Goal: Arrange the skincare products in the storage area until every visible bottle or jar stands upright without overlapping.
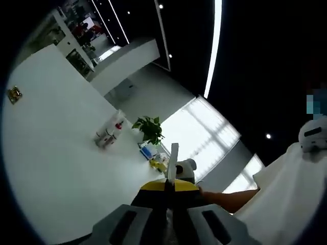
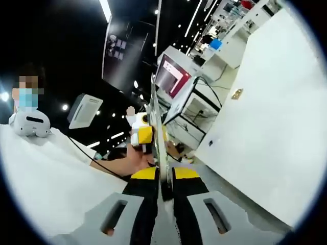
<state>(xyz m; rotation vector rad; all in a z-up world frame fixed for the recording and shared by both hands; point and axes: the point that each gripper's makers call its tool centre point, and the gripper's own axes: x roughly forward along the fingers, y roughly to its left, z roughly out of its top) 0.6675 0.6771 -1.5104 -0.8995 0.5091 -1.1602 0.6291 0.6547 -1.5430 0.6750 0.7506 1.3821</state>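
Skincare bottles (image 1: 108, 133) stand on the white table (image 1: 51, 153), both grippers closed

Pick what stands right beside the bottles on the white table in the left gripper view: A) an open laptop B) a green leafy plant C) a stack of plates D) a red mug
B: a green leafy plant stands just past the small cluster of bottles on the white table.

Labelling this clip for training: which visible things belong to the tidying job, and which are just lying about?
Job: small bottles on the white table.
Lying about: potted plant, blue box, monitor, brass fitting.
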